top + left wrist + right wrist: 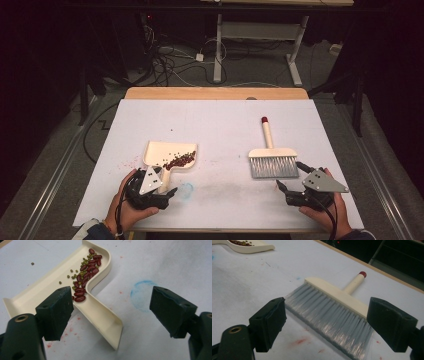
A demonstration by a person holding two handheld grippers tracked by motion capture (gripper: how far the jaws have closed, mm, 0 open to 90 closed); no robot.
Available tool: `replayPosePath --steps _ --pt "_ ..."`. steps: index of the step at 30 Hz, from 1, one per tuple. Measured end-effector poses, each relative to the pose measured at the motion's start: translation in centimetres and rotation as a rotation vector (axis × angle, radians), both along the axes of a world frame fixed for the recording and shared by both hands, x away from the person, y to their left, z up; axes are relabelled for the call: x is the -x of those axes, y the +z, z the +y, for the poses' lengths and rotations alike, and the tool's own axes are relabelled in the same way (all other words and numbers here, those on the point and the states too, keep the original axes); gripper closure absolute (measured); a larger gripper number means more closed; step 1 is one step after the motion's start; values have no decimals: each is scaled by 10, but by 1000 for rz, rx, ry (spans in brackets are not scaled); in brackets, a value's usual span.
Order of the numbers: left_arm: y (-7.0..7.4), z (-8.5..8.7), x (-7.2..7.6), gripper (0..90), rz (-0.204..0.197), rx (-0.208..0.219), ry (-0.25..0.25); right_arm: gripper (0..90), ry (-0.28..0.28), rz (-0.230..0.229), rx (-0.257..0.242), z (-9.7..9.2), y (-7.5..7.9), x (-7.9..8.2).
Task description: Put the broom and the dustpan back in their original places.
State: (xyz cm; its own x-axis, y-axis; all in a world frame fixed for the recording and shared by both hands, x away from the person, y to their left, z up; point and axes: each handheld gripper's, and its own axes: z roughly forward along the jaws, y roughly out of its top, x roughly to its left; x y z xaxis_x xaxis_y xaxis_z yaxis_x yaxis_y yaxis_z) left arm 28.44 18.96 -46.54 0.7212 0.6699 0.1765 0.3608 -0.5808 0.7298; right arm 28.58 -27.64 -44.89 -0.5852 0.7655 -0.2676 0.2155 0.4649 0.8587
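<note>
Resting left of table centre, dustpan (100, 312) holds beans (86, 272) (green ones clear in left gripper view) | left gripper (112, 312) wide, straddling its handle | right gripper (327, 325) wide before brush (332, 307) | blue ring stain (143, 295) beside.

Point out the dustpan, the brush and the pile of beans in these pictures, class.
dustpan (32, 296): left gripper view, on its bare cream floor.
brush (273, 153): high view, on its cream head above the bristles.
beans (86, 270): left gripper view, on the middle of the red and green pile.

A blue ring mark (185, 190) and red smudges (77, 318) stain the white table (220, 120).
</note>
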Motion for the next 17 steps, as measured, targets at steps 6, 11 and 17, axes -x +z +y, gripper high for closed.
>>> replayPosePath --steps 6,11,17 --pt "-1 0 -1 183 5 -2 1 162 -3 2 3 0 -1 -1" --pt "-1 -1 -2 183 6 -1 0 162 -3 0 7 0 -1 -1" --pt "-1 -2 -4 184 8 2 2 162 -13 1 7 0 -1 -2"
